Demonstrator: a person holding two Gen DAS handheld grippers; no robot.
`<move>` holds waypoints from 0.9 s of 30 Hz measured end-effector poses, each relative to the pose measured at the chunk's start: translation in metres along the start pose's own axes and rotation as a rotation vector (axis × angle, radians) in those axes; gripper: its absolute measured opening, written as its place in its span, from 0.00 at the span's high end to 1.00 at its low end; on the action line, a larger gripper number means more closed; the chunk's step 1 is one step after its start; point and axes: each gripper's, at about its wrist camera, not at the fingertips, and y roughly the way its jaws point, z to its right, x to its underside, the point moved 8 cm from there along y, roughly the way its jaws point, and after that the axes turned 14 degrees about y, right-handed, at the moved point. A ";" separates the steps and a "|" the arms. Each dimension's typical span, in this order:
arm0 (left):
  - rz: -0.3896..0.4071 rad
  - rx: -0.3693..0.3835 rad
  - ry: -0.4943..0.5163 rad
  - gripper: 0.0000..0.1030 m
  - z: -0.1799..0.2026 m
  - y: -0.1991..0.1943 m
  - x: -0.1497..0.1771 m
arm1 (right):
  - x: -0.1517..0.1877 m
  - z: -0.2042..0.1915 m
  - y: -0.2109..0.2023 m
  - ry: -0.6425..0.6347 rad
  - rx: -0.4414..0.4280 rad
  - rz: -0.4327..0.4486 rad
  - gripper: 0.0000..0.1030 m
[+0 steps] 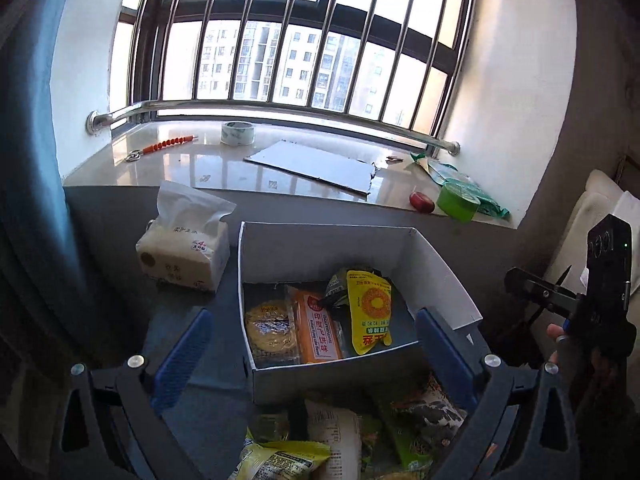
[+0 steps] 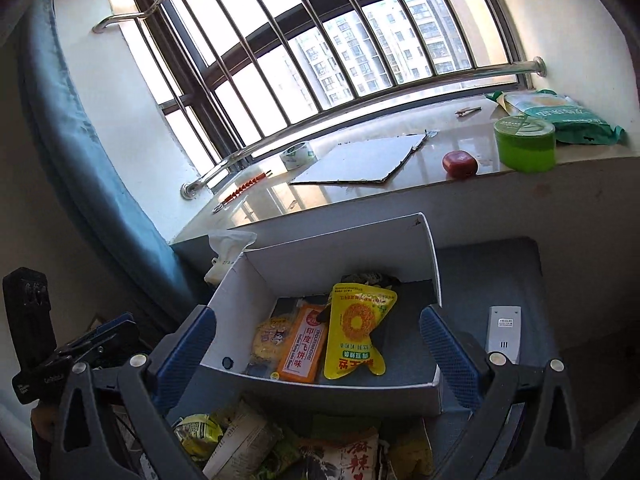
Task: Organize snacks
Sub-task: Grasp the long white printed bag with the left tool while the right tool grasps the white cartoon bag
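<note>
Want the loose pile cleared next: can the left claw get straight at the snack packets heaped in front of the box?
Probably yes. The left claw is open and empty above the snack packets, which lie uncovered just before the white box, with nothing between.

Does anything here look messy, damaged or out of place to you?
Yes. On the windowsill, the flat cardboard sheet has a torn, ragged corner. A heap of snack packets lies jumbled outside the white box, while inside it the yellow packet lies upside down across the others.
</note>
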 end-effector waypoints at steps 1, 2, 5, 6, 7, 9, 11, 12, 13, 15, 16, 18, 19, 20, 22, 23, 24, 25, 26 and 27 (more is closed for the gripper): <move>0.017 0.001 0.021 0.00 0.003 -0.011 0.003 | 0.008 -0.003 -0.010 -0.010 -0.019 0.005 0.00; 0.034 0.006 0.040 0.00 0.006 -0.021 0.007 | 0.016 -0.007 -0.020 -0.022 -0.036 0.006 0.00; 0.069 0.011 0.072 0.00 0.013 -0.049 0.022 | 0.044 -0.012 -0.049 -0.051 -0.067 0.019 0.00; 0.081 0.010 0.071 0.00 0.014 -0.057 0.029 | 0.053 -0.012 -0.058 -0.054 -0.078 0.027 0.00; 0.092 0.009 0.066 0.00 0.015 -0.065 0.036 | 0.062 -0.012 -0.066 -0.052 -0.091 0.032 0.00; 0.109 0.010 0.056 0.00 0.017 -0.077 0.051 | 0.083 -0.009 -0.080 -0.050 -0.101 0.037 0.00; 0.112 0.011 0.034 0.00 0.019 -0.086 0.069 | 0.104 -0.004 -0.090 -0.058 -0.087 0.032 0.00; 0.111 0.015 0.018 0.00 0.019 -0.089 0.078 | 0.115 -0.001 -0.094 -0.062 -0.073 0.035 0.00; 0.111 0.009 0.001 0.00 0.020 -0.092 0.087 | 0.125 0.003 -0.097 -0.061 -0.061 0.034 0.00; 0.106 0.017 -0.030 0.00 0.023 -0.095 0.107 | 0.146 0.012 -0.100 -0.045 -0.029 0.030 0.00; 0.092 0.023 -0.043 0.00 0.025 -0.095 0.118 | 0.155 0.018 -0.101 -0.032 -0.021 0.031 0.00; 0.065 0.032 -0.072 0.00 0.029 -0.093 0.138 | 0.172 0.029 -0.098 -0.014 -0.002 0.012 0.00; 0.052 0.040 -0.081 0.00 0.031 -0.092 0.147 | 0.180 0.033 -0.094 -0.012 0.011 -0.006 0.00; 0.040 0.046 -0.086 0.00 0.034 -0.090 0.154 | 0.188 0.037 -0.089 -0.022 0.028 -0.029 0.00; 0.008 0.044 -0.083 0.00 0.039 -0.084 0.165 | 0.195 0.041 -0.080 -0.046 0.075 -0.064 0.00; -0.007 0.034 -0.074 0.00 0.041 -0.081 0.169 | 0.196 0.042 -0.078 -0.055 0.083 -0.063 0.00; -0.017 0.021 -0.064 0.00 0.043 -0.078 0.172 | 0.195 0.042 -0.076 -0.063 0.083 -0.055 0.00; -0.025 0.021 -0.055 0.00 0.046 -0.075 0.174 | 0.193 0.041 -0.073 -0.073 0.089 -0.049 0.00; -0.034 0.027 -0.046 0.00 0.049 -0.071 0.175 | 0.191 0.040 -0.069 -0.086 0.105 -0.050 0.00; -0.043 0.027 -0.039 0.00 0.052 -0.068 0.177 | 0.189 0.038 -0.064 -0.107 0.118 -0.053 0.00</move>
